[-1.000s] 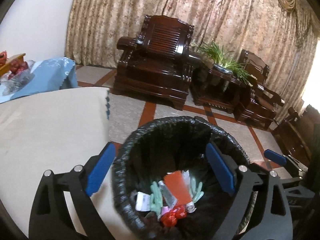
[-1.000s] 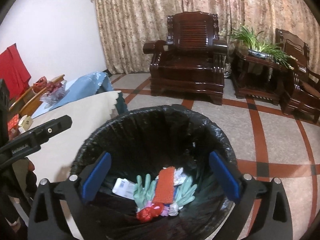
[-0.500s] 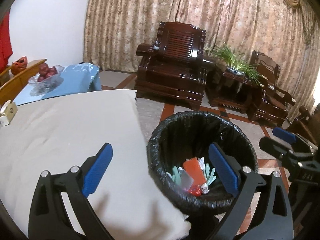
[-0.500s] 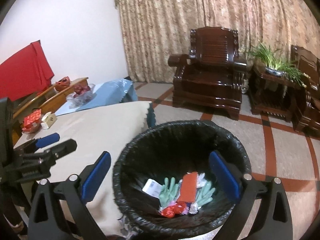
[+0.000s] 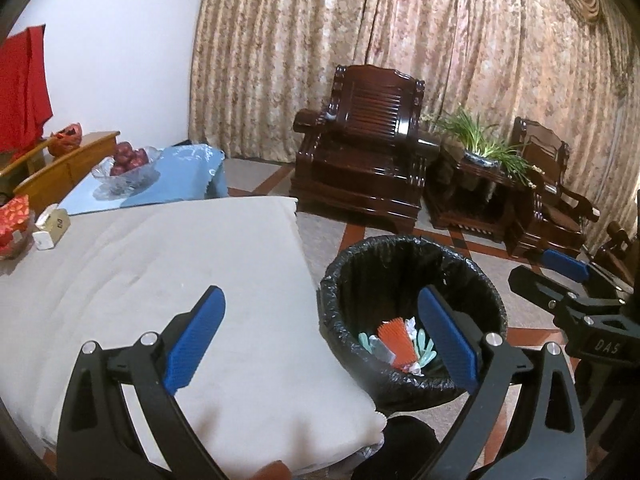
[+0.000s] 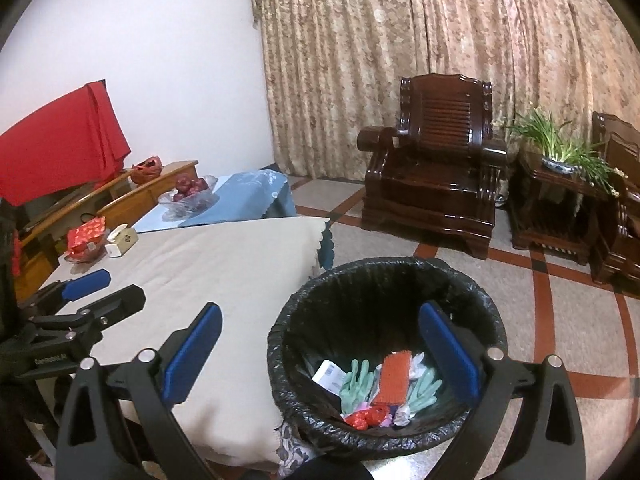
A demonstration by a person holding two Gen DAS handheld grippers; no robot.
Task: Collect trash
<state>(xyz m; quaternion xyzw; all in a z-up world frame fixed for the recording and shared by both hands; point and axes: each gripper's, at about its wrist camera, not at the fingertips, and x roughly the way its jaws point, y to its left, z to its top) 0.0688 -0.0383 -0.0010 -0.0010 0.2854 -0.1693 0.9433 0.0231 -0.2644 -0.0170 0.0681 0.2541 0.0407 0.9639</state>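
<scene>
A bin with a black liner [image 5: 412, 248] [image 6: 384, 276] stands on the floor beside the table. Inside lie green gloves [image 6: 354, 380], an orange pad [image 6: 394, 376], a white packet [image 6: 328, 374] and a red wrapper [image 6: 366, 416]. My left gripper [image 5: 320, 336] is open and empty, held above the table's corner and the bin's rim. My right gripper [image 6: 320, 352] is open and empty, above the bin's near side. Each gripper shows in the other's view, the right one [image 5: 560, 276] and the left one [image 6: 92, 292].
The table has a beige cloth [image 5: 160, 264] [image 6: 224, 256]. At its far end are a small box [image 6: 122, 240] and a red packet [image 6: 86, 236]. A glass bowl of red fruit [image 5: 128, 164] sits on a blue cloth. Dark wooden armchairs [image 5: 368, 152] and a plant [image 5: 484, 144] stand behind.
Both grippers have pulled back and up from the bin and swung left. The bin looks smaller and more of the table shows. Both stay open.
</scene>
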